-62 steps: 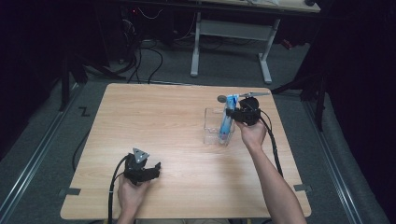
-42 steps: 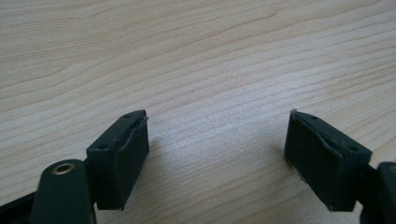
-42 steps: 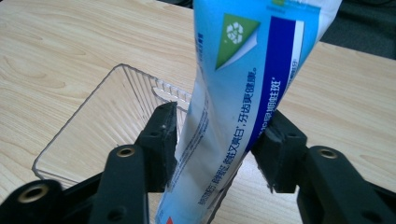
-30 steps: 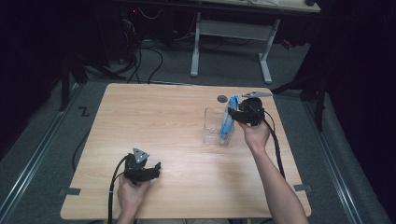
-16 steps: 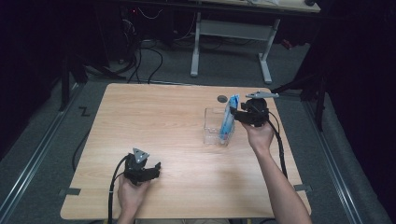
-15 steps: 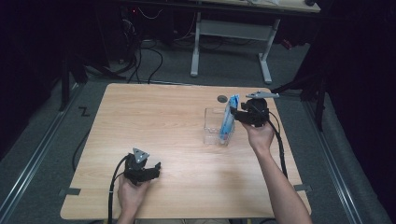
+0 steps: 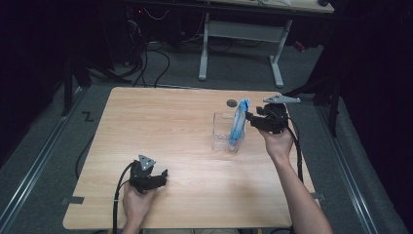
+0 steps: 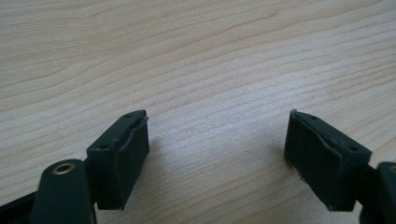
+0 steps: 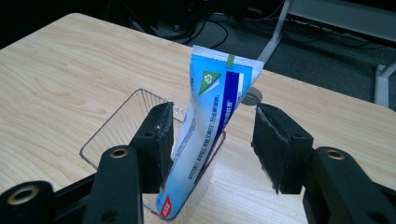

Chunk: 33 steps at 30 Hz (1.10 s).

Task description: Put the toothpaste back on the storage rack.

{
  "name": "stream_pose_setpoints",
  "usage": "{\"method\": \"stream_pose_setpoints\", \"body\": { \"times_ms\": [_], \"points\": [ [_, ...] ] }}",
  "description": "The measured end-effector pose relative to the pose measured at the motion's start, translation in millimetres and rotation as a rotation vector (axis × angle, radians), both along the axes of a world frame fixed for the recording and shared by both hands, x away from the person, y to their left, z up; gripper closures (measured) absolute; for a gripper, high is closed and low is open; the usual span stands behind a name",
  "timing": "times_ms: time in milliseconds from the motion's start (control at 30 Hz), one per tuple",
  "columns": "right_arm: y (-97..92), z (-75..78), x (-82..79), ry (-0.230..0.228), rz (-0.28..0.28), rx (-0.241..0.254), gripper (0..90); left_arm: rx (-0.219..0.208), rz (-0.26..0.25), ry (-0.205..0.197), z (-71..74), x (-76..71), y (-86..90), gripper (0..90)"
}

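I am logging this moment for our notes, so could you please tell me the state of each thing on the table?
Toothpaste tube: standing tilted in the container, crimped end up, not gripped.
Clear container: upright on the table, open-topped, holding the tube.
Right gripper: open, fingers either side of the tube.
Left gripper: open, empty, over bare table.

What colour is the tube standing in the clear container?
The tube is mostly light blue with a dark blue stripe; clearest in the right gripper view.

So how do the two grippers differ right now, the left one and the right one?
The left gripper rests low on the table near the person; the right gripper is held up at the clear container. The left brackets bare wood; the right brackets the blue tube standing in the container. Both are open.
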State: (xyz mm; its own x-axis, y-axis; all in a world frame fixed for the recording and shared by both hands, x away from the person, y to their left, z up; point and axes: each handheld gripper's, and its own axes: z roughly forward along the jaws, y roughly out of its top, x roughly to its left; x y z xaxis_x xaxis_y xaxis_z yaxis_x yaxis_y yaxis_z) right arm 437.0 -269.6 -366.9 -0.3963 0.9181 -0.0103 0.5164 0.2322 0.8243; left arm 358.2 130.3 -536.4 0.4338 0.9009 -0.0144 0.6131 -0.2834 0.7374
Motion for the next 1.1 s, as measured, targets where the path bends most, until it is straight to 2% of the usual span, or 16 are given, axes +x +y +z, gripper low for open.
{"method": "stream_pose_setpoints", "body": {
  "times_ms": [367,533,767,967,1100],
  "points": [
    [-7.5,7.4,-10.6,-0.012,0.004,0.006,48.2,-0.001,0.000,0.000,0.0,0.0,0.1,22.5],
    [-9.8,9.9,-17.1,-0.019,0.013,-0.012,48.4,-0.001,0.000,0.000,0.0,0.0,0.1,22.5],
    [-22.1,5.3,-24.7,-0.005,-0.003,0.028,48.2,-0.001,0.000,0.000,0.0,0.0,0.1,22.5],
    [-22.4,12.2,-34.8,-0.024,0.028,0.054,47.6,0.000,0.000,0.000,0.0,0.0,0.1,22.5],
    [-21.9,13.8,-39.9,-0.020,0.042,0.064,47.4,0.000,0.001,0.000,0.0,0.0,0.0,22.6]
  ]
}}
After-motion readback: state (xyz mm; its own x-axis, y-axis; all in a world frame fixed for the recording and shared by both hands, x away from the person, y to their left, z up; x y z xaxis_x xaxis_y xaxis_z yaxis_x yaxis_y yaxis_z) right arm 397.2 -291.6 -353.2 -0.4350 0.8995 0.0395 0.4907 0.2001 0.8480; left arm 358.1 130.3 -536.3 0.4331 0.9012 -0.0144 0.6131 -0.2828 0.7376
